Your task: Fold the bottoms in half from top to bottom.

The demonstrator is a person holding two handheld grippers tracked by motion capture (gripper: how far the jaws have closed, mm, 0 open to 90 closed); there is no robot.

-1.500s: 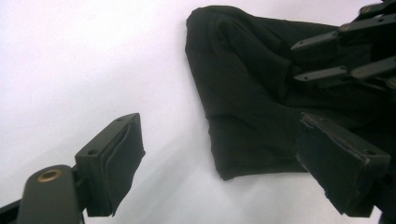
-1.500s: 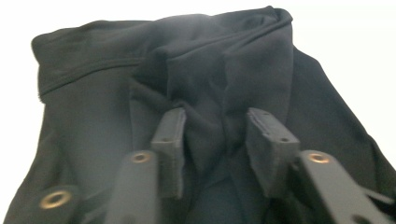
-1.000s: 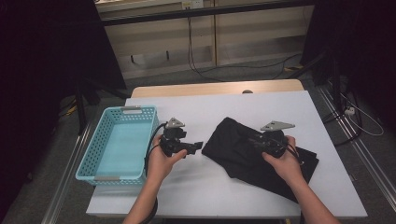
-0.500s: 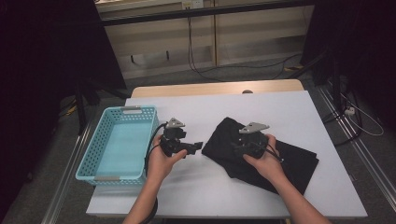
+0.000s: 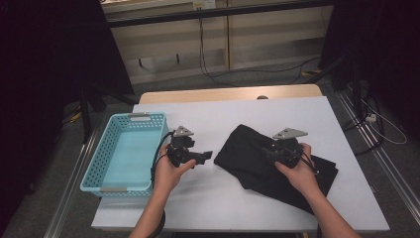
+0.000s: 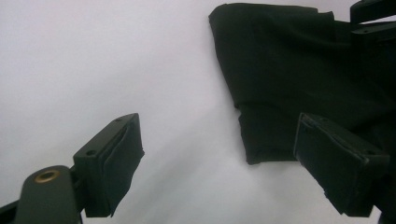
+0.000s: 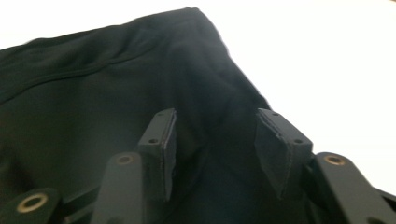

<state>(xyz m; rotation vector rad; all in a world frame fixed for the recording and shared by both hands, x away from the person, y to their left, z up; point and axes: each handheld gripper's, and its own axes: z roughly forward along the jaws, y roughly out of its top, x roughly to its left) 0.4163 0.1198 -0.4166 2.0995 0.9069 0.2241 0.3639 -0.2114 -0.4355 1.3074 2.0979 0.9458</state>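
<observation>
A black cloth lies crumpled on the white table, right of centre. My right gripper is low over its middle. In the right gripper view the right gripper has its pads apart with a raised fold of the cloth between them. Its jaws have just been closing and do not visibly press the fold. My left gripper hovers just left of the cloth, pointing at its edge. In the left gripper view the left gripper is wide open over bare table, with the cloth's edge ahead.
A light blue perforated basket stands at the table's left edge, with nothing visible inside. Bare white tabletop lies behind and in front of the cloth. The floor, cables and dark stands surround the table.
My right hand swung left across the cloth, then came partway back to the right. The left hand and the basket have stayed put.
</observation>
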